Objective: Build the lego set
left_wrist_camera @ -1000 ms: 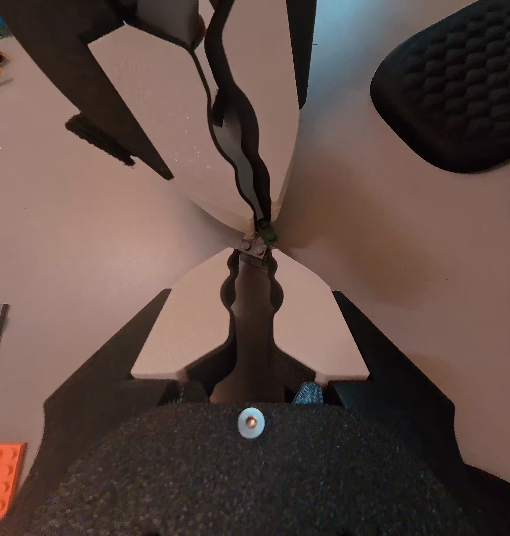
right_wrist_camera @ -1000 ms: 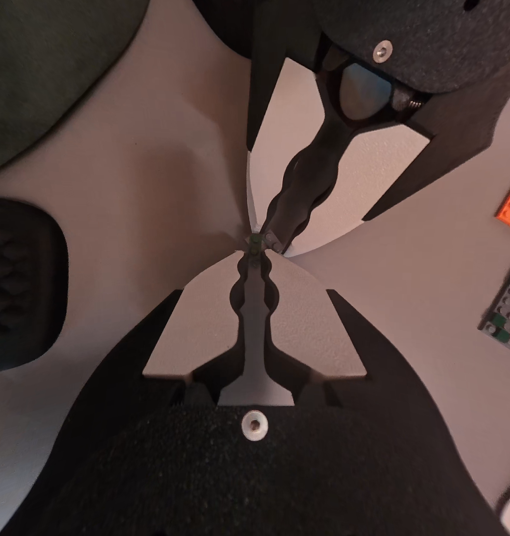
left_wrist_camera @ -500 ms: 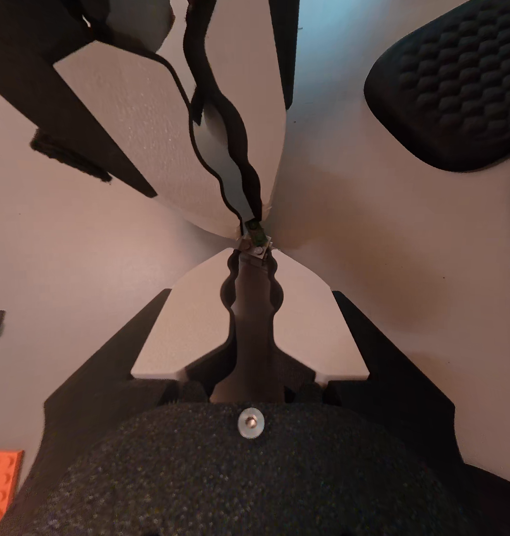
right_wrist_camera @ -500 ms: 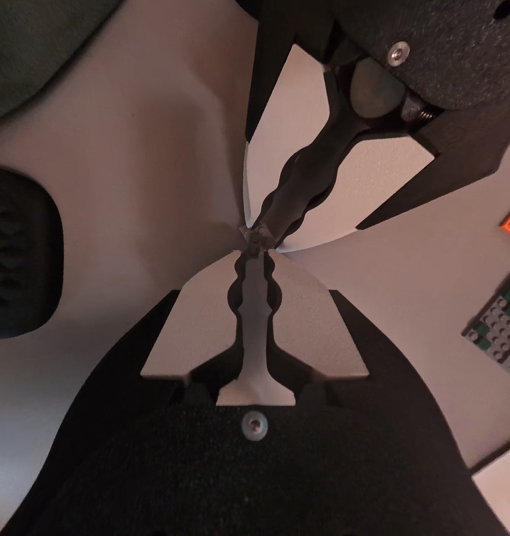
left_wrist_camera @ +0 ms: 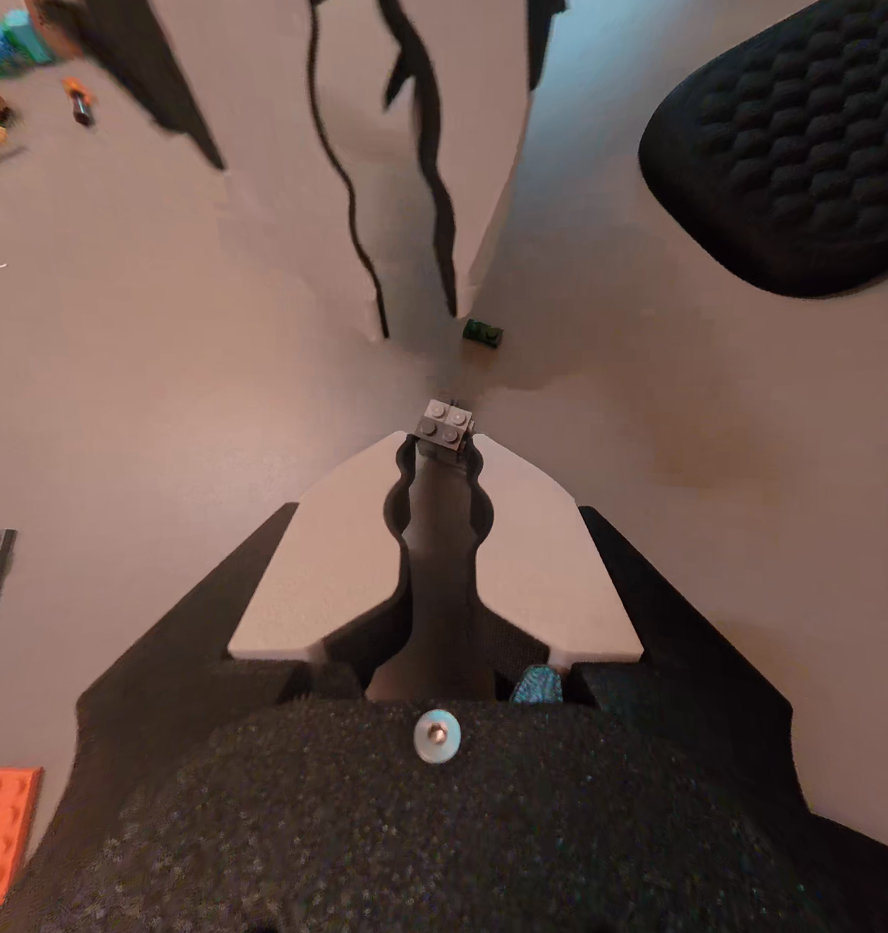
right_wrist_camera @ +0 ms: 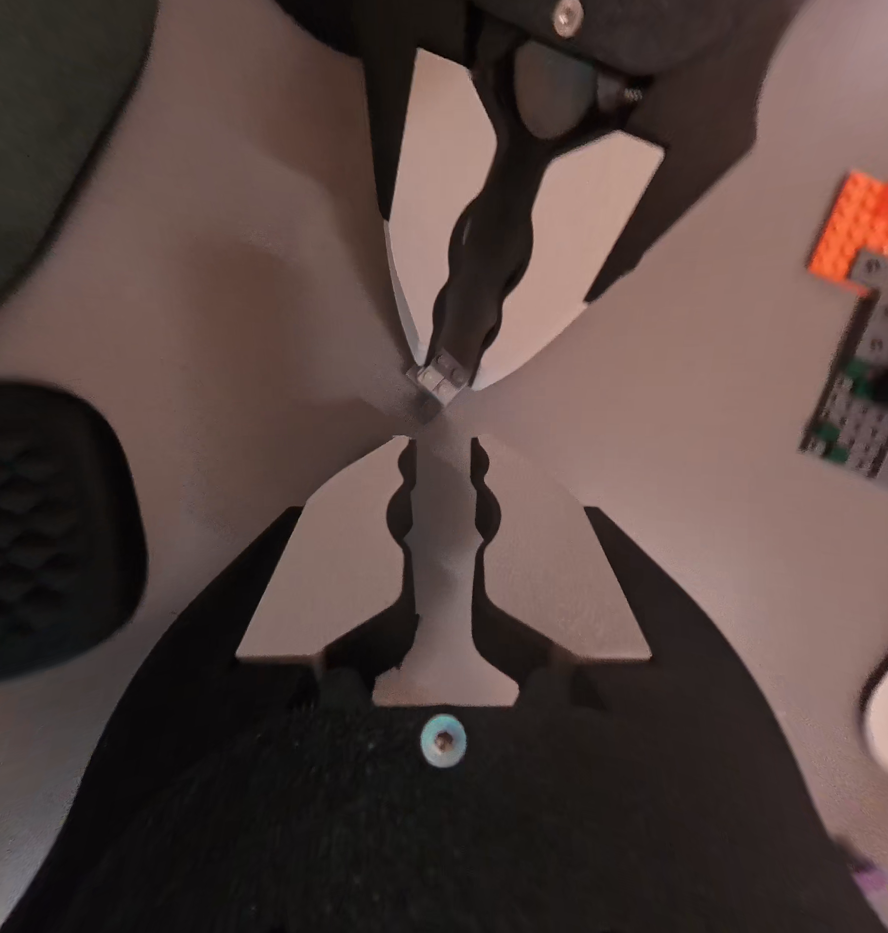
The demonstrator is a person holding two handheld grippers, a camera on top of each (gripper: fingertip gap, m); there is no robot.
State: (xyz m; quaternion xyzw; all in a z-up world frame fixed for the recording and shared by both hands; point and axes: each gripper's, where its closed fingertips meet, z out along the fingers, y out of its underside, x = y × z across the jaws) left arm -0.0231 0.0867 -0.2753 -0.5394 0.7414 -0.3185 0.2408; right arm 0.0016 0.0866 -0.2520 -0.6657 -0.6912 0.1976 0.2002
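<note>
Dropped green stud piece (left_wrist_camera: 482,333), now beyond square grey plate (left_wrist_camera: 444,423).

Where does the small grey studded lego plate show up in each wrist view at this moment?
Left wrist view: the small grey studded lego plate sits just above centre, pinched at the tips of the left gripper.
Right wrist view: the same plate lies slightly above centre, at the tips of the left gripper reaching down from the top.
Shared landmark: the black honeycomb-textured pad on the table.
</note>
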